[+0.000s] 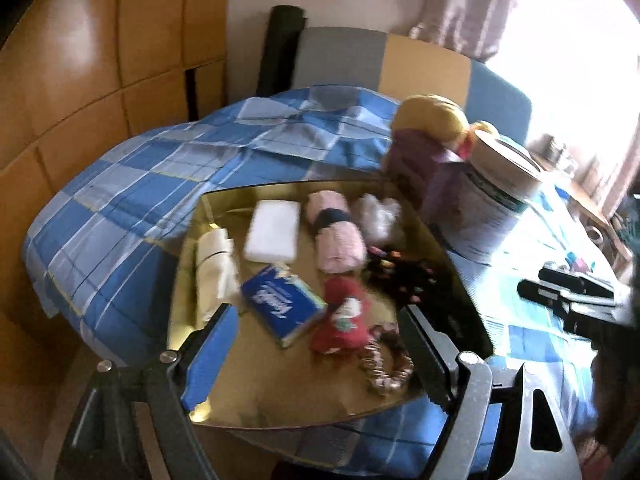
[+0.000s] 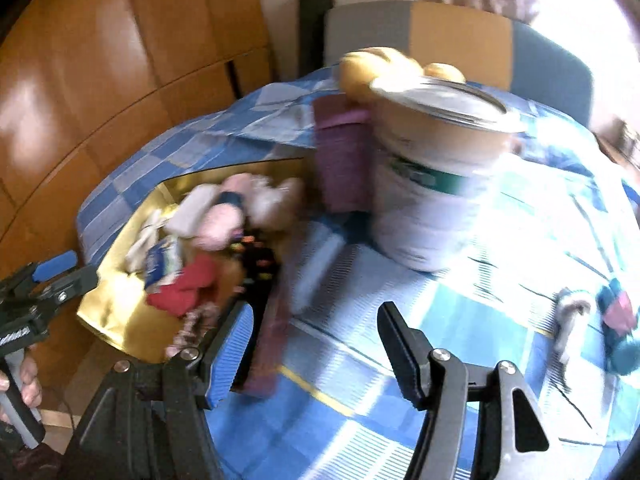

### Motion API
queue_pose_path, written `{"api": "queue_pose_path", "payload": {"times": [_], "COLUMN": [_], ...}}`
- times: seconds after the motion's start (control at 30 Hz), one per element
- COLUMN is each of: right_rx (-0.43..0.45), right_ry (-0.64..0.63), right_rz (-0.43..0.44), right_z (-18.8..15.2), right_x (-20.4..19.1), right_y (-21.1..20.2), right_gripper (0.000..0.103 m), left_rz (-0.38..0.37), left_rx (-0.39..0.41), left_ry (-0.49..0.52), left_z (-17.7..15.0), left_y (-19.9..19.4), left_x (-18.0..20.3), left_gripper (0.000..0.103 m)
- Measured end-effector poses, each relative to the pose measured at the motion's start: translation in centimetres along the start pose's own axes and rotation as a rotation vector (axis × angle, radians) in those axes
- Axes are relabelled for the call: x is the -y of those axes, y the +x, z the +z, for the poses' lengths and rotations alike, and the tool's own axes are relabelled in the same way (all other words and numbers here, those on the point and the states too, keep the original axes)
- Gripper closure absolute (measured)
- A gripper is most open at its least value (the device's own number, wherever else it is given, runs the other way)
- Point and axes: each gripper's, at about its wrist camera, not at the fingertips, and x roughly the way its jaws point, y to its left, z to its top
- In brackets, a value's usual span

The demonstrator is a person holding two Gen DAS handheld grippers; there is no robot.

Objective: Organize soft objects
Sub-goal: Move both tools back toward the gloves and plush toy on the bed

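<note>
Tools: your left gripper (image 1: 316,344) hangs spread and empty over the gold tray (image 1: 224,392); your right gripper (image 2: 316,344), equally unclenched, holds nothing above the checked blue cloth (image 2: 360,432).
Soft goods: rolled pink cloth (image 1: 338,236), red sock (image 1: 340,320) and scrunchie (image 1: 386,368) lie on the tray's near half.
Handling: likely light, limp, squashy; pinch the red sock across its bunched middle.
Views: only the right wrist shows small soft pieces (image 2: 616,320) far right, beyond the tin (image 2: 436,184).

Motion-blurred tin (image 2: 436,184) — tray's (image 2: 116,316) soft items indistinct.
</note>
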Motion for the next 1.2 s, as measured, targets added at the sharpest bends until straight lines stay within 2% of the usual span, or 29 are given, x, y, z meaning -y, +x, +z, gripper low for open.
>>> {"api": "queue_pose_path", "payload": {"times": [0.23, 0.6, 0.8, 0.9, 0.93, 1.1, 1.2], "right_rx": [0.036, 0.134, 0.229, 0.236, 0.238, 0.260, 0.259], "right_ry": [0.125, 0.409, 0.645, 0.748, 0.783, 0.943, 0.989], "right_rz": [-0.124, -0.370, -0.566, -0.629, -0.634, -0.537, -0.507], "right_z": [-0.6, -2.3, -4.6, -6.5, -7.1, -9.3, -10.0], "right_x": [7.2, 20.3, 28.7, 32.0, 32.8, 35.0, 35.4], "right_y": [-2.7, -8.1, -11.2, -11.8, -11.9, -12.3, -12.1], "right_gripper": [0.038, 0.038, 0.038, 0.038, 0.038, 0.038, 0.038], "left_rz": [-0.054, -0.146, -0.250, -0.305, -0.323, -0.417, -0.469], "left_rx": [-0.009, -0.051, -0.079, -0.096, -0.101, -0.149, -0.211], "left_ry": [0.103, 0.245, 0.343, 0.384, 0.392, 0.419, 0.424], "left_z": [0.2, 0.2, 0.7, 1.2, 1.4, 2.1, 2.4], "left_y": [0.3, 1.4, 2.2, 3.1, 3.4, 6.1, 8.4], "left_x": [4.1, 9.7, 14.3, 17.6, 18.5, 24.8, 28.8], "left_gripper": [0.020, 0.020, 0.020, 0.020, 0.020, 0.023, 0.031]}}
